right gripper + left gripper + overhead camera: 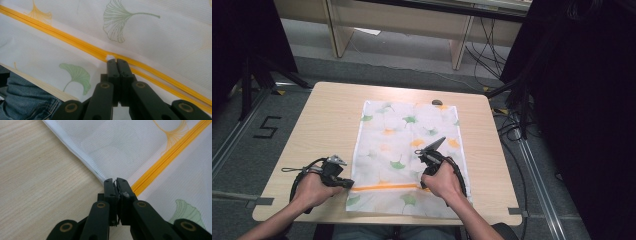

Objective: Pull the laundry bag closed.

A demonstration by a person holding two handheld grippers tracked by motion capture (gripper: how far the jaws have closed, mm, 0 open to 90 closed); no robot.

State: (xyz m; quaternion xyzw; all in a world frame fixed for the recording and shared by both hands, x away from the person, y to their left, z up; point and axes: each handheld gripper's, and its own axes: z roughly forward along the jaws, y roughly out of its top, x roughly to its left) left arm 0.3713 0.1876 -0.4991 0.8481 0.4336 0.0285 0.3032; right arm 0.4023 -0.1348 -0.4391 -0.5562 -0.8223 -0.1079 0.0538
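Observation:
A white mesh bag (pixel 409 150) printed with green and orange ginkgo leaves lies flat on the wooden table (pixel 322 125). An orange zipper (pixel 384 187) crosses it near the front end. My left gripper (pixel 115 180) is shut on the bag's white left edge (pixel 82 158), right where the zipper (pixel 160 163) ends; in the high view the left gripper (pixel 348 183) sits at the bag's left side. My right gripper (pixel 116 60) is shut on the small white zipper pull (pixel 110 57), along the orange zipper (pixel 75 41) toward the bag's right part.
A small dark object (pixel 437 102) lies at the table's far edge beyond the bag. Bare wood (pixel 327 135) lies left of the bag. The person's jeans (pixel 27 97) show below the table's front edge. Cables and stands (pixel 512 90) crowd the floor to the right.

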